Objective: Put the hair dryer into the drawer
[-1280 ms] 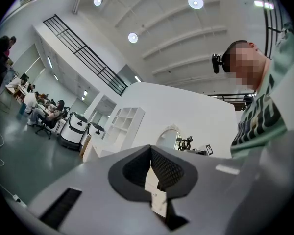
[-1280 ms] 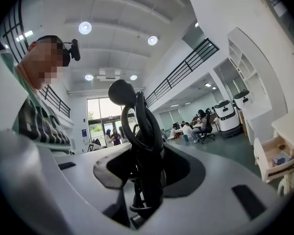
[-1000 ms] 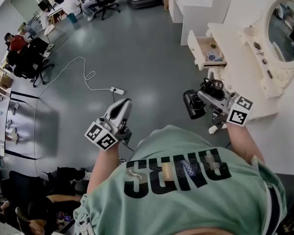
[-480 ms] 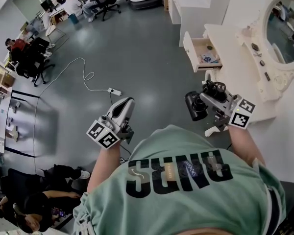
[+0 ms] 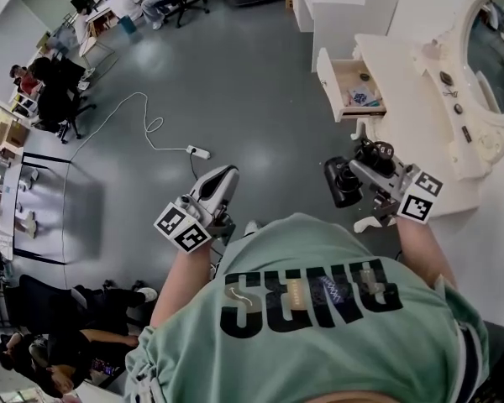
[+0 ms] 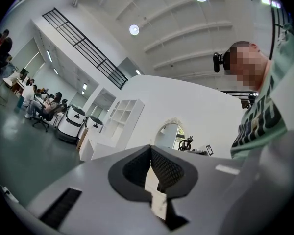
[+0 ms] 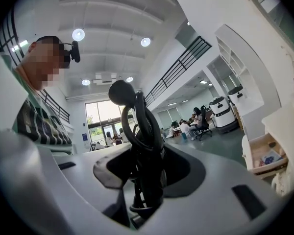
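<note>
Hair dryer (image 5: 339, 183), black, is up in the air in front of the person's chest, clamped in the right gripper (image 5: 361, 171), off the floor and short of the open drawer (image 5: 329, 74). The right gripper view shows what the head view doesn't: the jaws pinch the dryer (image 7: 147, 131) with its black cord looped against it, and a rounded black end sticks up above the right gripper (image 7: 144, 165). From the head view the dryer reads only as a dark barrel poking left of the jaws.

The drawer is pulled out of the white dressing table (image 5: 403, 82), with a small blue and white item lying inside. The right gripper view catches the same drawer (image 7: 258, 170) at its far right edge, well apart from the dryer.

The left gripper (image 5: 221, 177) is held out to the left over bare grey floor. Only its own view shows the jaw state: the left gripper (image 6: 151, 153) has its pads pressed together at the tips with nothing between them.

An oval mirror (image 5: 496, 49) sits on the table top. A white power strip (image 5: 200, 152) lies on the floor with a white cable (image 5: 134, 112) snaking off it. People sit at desks far across the room.
</note>
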Tool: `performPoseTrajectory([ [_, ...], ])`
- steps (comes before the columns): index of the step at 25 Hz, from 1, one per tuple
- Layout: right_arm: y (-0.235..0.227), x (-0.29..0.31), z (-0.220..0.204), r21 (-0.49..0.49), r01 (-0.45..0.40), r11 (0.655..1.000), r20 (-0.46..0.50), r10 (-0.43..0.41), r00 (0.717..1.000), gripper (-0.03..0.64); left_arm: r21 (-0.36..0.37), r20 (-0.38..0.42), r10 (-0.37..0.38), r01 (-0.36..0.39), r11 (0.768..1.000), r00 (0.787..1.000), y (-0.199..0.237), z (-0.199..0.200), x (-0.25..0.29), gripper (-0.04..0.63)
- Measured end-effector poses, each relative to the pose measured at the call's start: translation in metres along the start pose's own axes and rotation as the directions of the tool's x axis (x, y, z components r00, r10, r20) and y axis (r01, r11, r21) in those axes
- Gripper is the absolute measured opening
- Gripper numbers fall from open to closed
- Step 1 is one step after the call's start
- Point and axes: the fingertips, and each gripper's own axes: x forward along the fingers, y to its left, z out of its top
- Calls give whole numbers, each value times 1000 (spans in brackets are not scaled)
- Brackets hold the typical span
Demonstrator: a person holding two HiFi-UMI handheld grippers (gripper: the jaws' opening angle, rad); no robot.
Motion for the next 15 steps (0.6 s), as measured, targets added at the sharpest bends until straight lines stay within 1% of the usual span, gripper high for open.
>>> performPoseTrajectory([
  [3, -7, 11, -2, 8, 8, 1000, 0, -8, 1000, 156, -16, -1, -7, 7, 1000, 1000, 15, -2, 3, 9],
  [5, -17, 31, -1, 13, 16, 1000, 3, -16, 1000, 156, -28, -5, -18, 18, 999, 1000, 39, 0, 6, 10],
  [9, -54, 95, 13, 13, 46, 999, 25, -47, 999, 156, -49, -4, -65, 64, 997, 998, 115, 20, 25, 11],
  [11, -72, 133, 24, 9, 73, 997, 36, -74, 997, 156, -49, -10, -96, 95, 994, 995, 157, 39, 36, 9],
  [15, -103, 205, 47, 6, 121, 993, 54, -121, 991, 156, -50, -47, -162, 159, 986, 986, 233, 78, 61, 11],
])
